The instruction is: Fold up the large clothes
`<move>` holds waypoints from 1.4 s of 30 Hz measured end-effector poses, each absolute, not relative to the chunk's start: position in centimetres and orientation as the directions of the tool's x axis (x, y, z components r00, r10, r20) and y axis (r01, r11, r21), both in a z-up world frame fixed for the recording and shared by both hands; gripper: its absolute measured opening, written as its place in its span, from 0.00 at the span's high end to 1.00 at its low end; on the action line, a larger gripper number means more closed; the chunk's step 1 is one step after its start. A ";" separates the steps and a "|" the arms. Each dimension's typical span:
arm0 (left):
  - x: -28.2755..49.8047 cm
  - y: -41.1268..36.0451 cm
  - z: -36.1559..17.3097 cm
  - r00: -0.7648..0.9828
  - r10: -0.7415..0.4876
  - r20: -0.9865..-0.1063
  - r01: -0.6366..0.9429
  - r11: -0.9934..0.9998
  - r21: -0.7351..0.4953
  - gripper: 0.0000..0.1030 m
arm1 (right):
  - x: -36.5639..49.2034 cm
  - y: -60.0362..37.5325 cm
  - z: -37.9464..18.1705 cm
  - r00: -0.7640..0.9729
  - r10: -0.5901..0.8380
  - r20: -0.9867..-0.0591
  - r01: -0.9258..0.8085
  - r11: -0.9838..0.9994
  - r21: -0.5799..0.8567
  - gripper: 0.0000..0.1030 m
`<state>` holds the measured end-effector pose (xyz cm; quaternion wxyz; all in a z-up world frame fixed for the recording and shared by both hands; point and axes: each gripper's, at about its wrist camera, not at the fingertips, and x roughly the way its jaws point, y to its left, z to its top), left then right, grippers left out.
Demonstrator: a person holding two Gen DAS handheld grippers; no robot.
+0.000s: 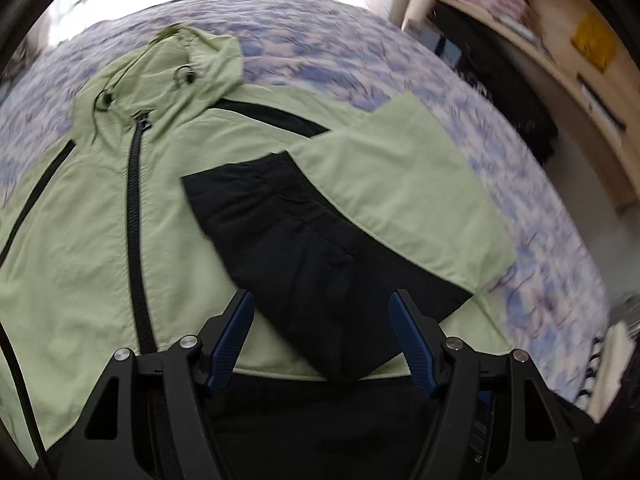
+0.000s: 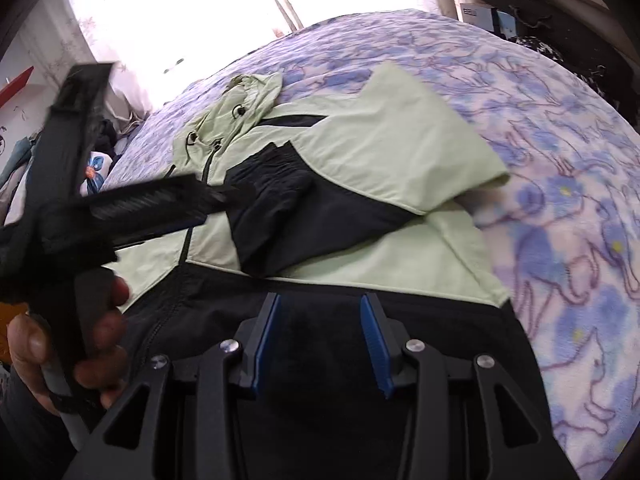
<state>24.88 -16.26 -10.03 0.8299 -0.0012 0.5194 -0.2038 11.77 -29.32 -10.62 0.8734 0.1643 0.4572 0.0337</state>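
Note:
A light green hooded jacket (image 1: 80, 216) with black panels and a black zip lies front up on the bed, hood at the far end. Its right sleeve (image 1: 396, 172) is folded across the chest, black cuff part (image 1: 304, 256) on top. The jacket also shows in the right wrist view (image 2: 392, 140). My left gripper (image 1: 322, 312) is open and empty above the jacket's lower part. My right gripper (image 2: 320, 312) is open and empty above the black hem panel (image 2: 320, 300). The left gripper (image 2: 152, 204) appears blurred at the left of the right wrist view, held by a hand.
The bed has a blue and purple flowered cover (image 2: 560, 220). A wooden shelf unit (image 1: 560, 52) with dark items stands right of the bed. A bright window (image 2: 180, 8) is beyond the bed. A pile of clothes (image 2: 96, 160) lies at the bed's far left.

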 end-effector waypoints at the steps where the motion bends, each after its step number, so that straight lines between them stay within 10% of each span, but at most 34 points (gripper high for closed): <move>1: 24.9 -17.3 -10.6 0.369 -0.313 -0.875 0.347 0.920 -0.183 0.33 | 11.7 -29.5 -10.8 0.575 0.210 -0.791 0.092 0.944 0.317 0.60; 6: 25.2 -19.4 -12.9 0.367 -0.179 -0.913 0.332 0.942 -0.051 0.33 | 11.2 -29.9 -11.4 0.561 0.208 -0.801 0.099 0.944 0.314 0.60; 8: 25.3 -19.5 -12.7 0.406 -0.149 -0.902 0.333 0.943 -0.006 0.58 | 11.0 -30.0 -11.6 0.557 0.212 -0.803 0.101 0.942 0.320 0.60; 9: 25.3 -19.5 -12.6 0.415 -0.132 -0.900 0.335 0.942 0.017 0.89 | 11.0 -30.0 -11.6 0.553 0.217 -0.805 0.102 0.941 0.323 0.60; 17: 24.2 -14.2 -5.4 0.629 -0.203 -0.751 0.235 0.970 -0.065 0.94 | 10.6 -29.0 -10.8 0.525 0.194 -0.829 0.052 0.965 0.259 0.60; 23: 24.5 -5.2 -4.5 0.685 -0.116 -0.719 0.070 0.993 -0.093 0.89 | 10.4 -28.2 -10.1 0.533 0.181 -0.826 0.066 0.965 0.254 0.60; 28: 24.7 1.2 -8.0 0.597 -0.134 -0.791 -0.060 0.976 -0.211 0.48 | 10.6 -26.3 -9.9 0.507 0.196 -0.840 0.038 0.968 0.248 0.60; 42: 24.0 2.5 -8.4 0.585 -0.227 -0.779 -0.022 0.955 -0.294 0.32 | 10.1 -24.0 -6.2 0.581 0.190 -0.792 -0.022 0.976 0.218 0.45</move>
